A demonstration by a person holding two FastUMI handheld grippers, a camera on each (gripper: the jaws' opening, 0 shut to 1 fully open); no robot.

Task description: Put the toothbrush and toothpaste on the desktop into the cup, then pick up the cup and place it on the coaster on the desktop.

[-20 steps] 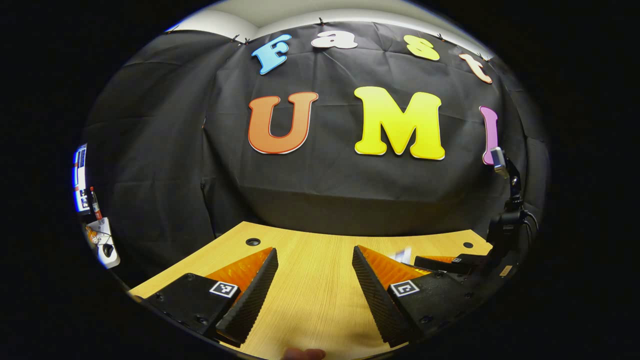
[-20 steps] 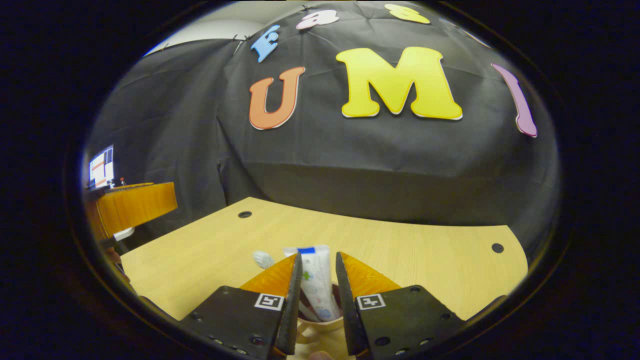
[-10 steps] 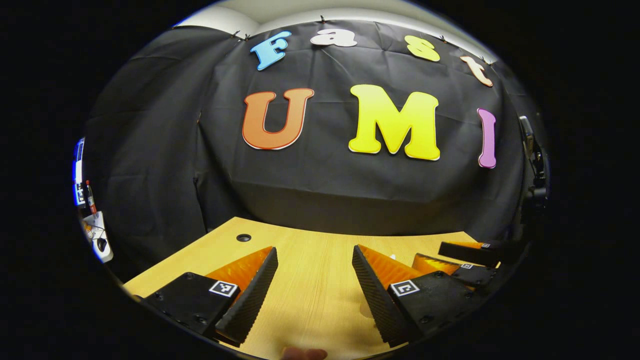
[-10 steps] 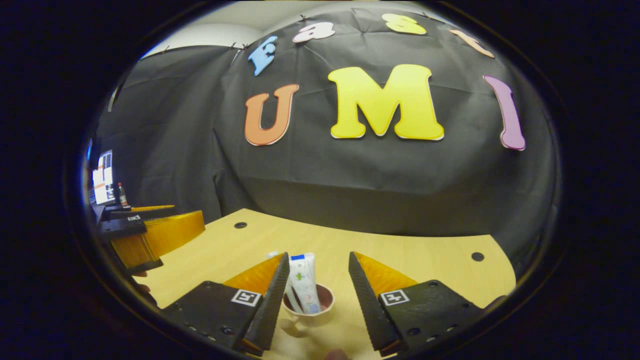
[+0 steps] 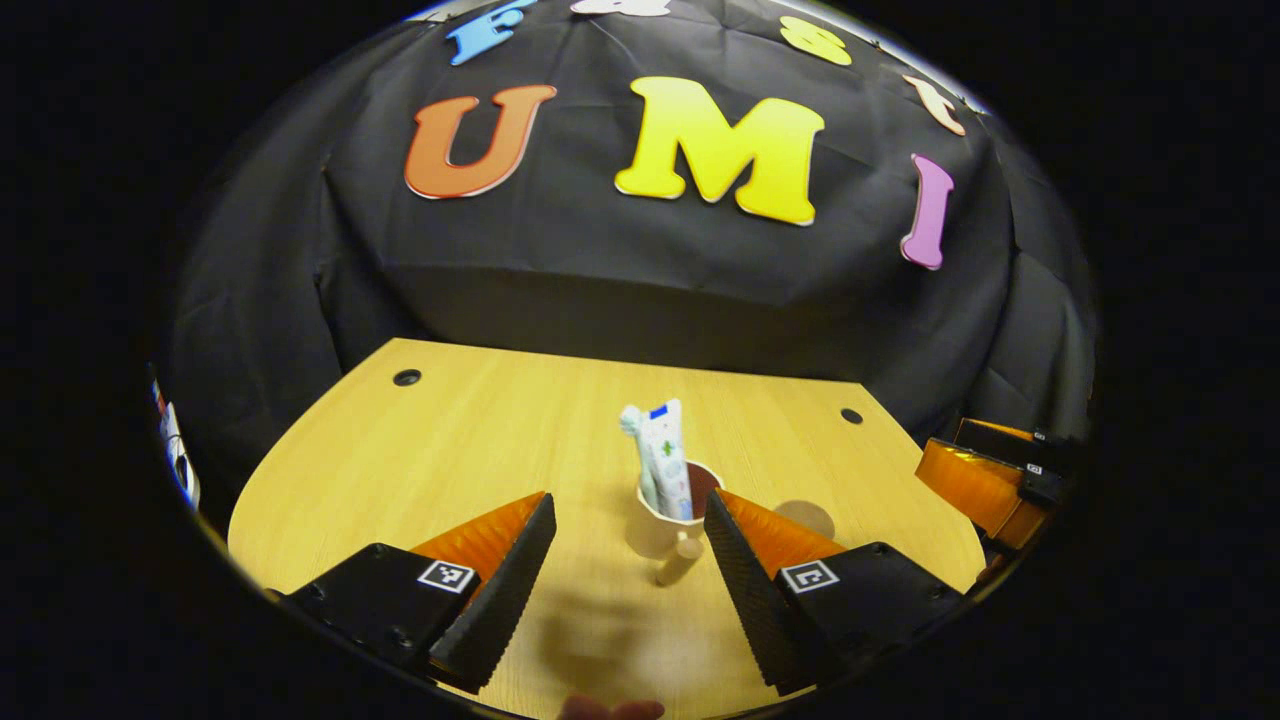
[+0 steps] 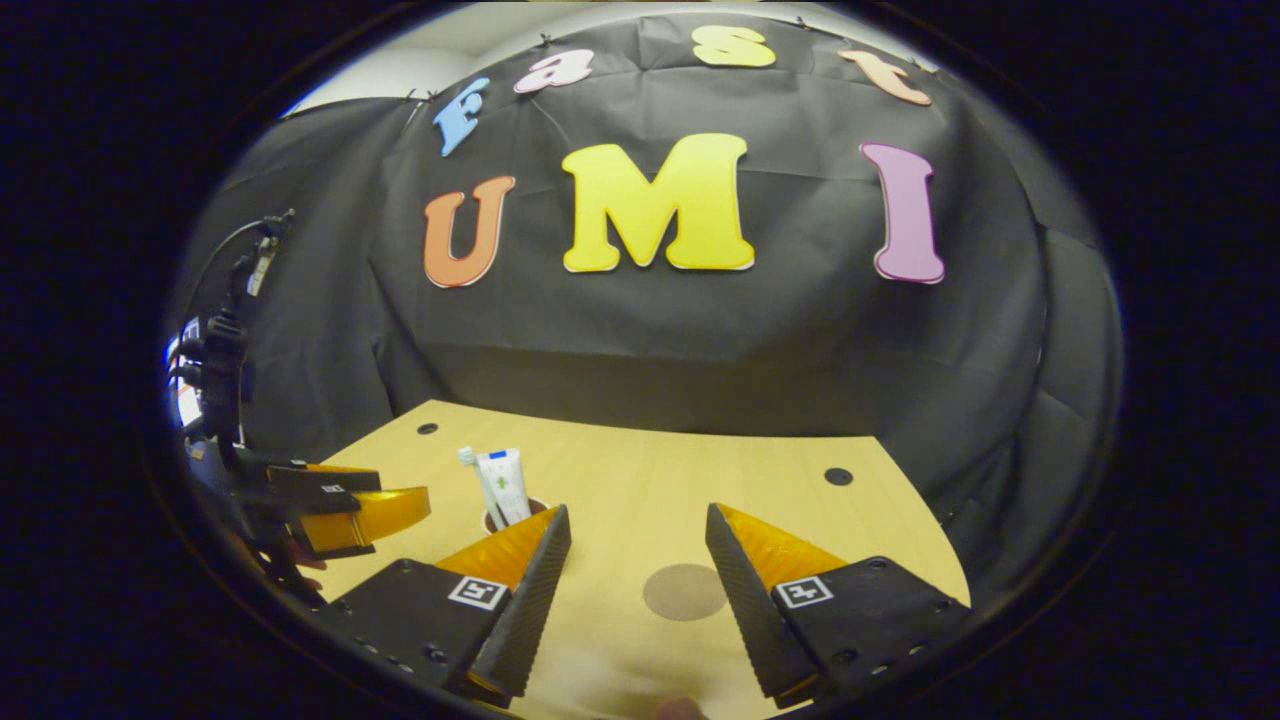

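A cream cup (image 5: 655,528) stands upright on the wooden desk (image 5: 400,460), its handle toward me. A white toothpaste tube (image 5: 668,462) and a toothbrush (image 5: 632,425) stick up out of it. My left gripper (image 5: 628,500) is open, low over the desk, with the cup just beyond its fingertips and nearer the right finger. A round brown coaster (image 5: 805,518) lies right of the cup. In the right gripper view the coaster (image 6: 685,592) lies between the fingers of my open right gripper (image 6: 636,512), and the cup (image 6: 500,518) with the toothpaste tube (image 6: 505,485) is to its left.
Small round cable holes (image 5: 407,377) (image 6: 838,476) mark the desk's far corners. The black cloth wall closes the back. The right gripper (image 5: 990,470) hangs at the desk's right edge, the left gripper (image 6: 350,505) at its left edge. A stand with cables (image 6: 215,350) rises at far left.
My right gripper opened off the toothpaste, leaving it in the cup, and drew back to the right over the coaster. My left gripper swung toward the cup.
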